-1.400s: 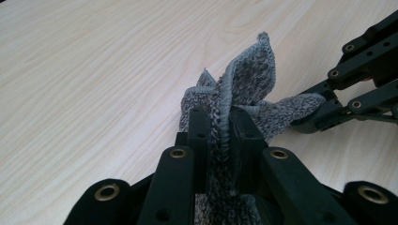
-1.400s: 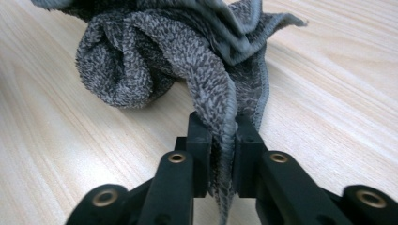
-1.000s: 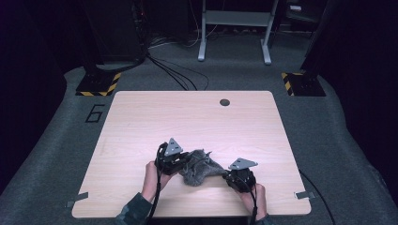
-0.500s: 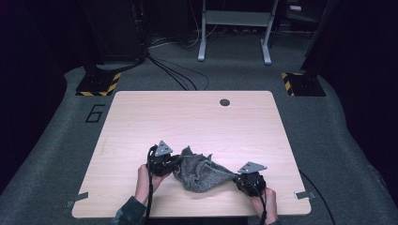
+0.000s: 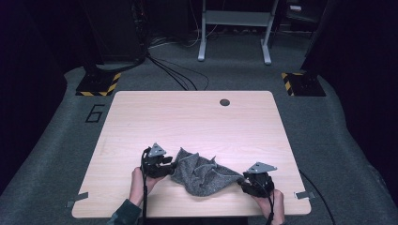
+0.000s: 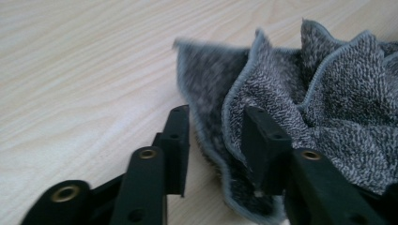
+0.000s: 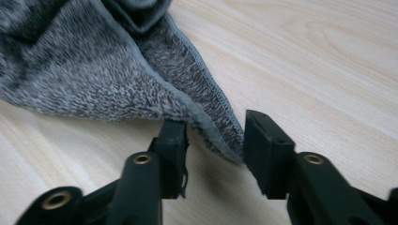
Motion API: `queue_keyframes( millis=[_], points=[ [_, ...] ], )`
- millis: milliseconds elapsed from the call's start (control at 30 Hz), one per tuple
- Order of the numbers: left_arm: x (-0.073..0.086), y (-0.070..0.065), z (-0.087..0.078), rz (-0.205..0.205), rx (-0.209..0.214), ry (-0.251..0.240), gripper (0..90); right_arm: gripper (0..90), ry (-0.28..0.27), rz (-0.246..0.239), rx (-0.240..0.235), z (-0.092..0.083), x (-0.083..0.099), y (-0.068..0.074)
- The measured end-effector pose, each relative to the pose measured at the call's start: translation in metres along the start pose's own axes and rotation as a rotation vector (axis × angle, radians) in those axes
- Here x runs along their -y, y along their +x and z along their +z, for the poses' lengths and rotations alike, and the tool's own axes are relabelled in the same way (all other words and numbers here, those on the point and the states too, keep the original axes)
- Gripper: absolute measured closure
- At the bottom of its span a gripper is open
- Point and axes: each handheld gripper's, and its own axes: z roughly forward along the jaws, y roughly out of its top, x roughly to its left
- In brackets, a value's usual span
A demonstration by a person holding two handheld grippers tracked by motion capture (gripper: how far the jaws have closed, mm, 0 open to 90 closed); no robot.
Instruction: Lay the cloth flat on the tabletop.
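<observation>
surface: we see a light wooden table [image 5: 197, 122] with rounded corners, standing on grey carpet | grommet: a small dark round hole [image 5: 225, 102] near its far edge | lying on it: we find a crumpled grey towel [image 5: 202, 174] near the near edge, right of centre | tape: grey strips at both near corners
</observation>
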Motion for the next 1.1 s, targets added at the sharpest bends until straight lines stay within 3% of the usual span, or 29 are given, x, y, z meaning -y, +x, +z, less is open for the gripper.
queue_keyframes(
  millis=[67,167,333,367,467,500,533,600,733,833,900,1100],
  points=[
    [-0.007,0.002,-0.004,0.009,-0.033,0.000,44.0,53.4,-0.014,0.006,-0.006,-0.004,-0.003,-0.002],
    [-0.015,0.002,-0.003,0.007,-0.044,-0.006,37.8,51.4,-0.054,-0.002,-0.014,-0.012,-0.009,-0.005],
    [-0.026,0.002,0.005,0.039,-0.060,0.010,37.0,51.7,-0.099,0.017,-0.011,-0.019,-0.018,-0.011],
    [-0.029,0.003,0.014,0.067,-0.078,0.042,37.1,52.8,-0.114,0.023,-0.011,-0.019,-0.023,-0.012],
    [-0.030,0.006,0.024,0.071,-0.076,0.072,37.6,53.1,-0.088,0.030,-0.019,-0.014,-0.027,-0.012],
    [-0.030,0.007,0.029,0.067,-0.078,0.083,37.7,53.0,-0.043,0.028,-0.026,-0.003,-0.028,-0.010],
    [-0.030,0.008,0.034,0.059,-0.076,0.093,37.7,53.0,-0.043,0.028,-0.026,-0.003,-0.028,-0.010],
    [-0.029,0.010,0.043,0.063,-0.058,0.104,39.1,52.4,0.018,0.030,-0.036,0.013,-0.026,-0.006],
    [-0.029,0.009,0.047,0.101,-0.017,0.120,55.6,61.8,0.067,0.015,-0.036,0.025,-0.023,-0.003],
    [-0.027,0.005,0.052,0.141,-0.005,0.152,63.0,67.6,0.082,0.018,-0.033,0.031,-0.022,-0.001],
    [-0.025,0.004,0.056,0.146,0.013,0.165,64.9,69.2,0.093,-0.011,-0.036,0.034,-0.021,-0.002],
    [-0.017,0.005,0.060,0.136,0.002,0.177,67.5,73.1,0.102,-0.002,-0.033,0.039,-0.024,-0.003]
  ],
)
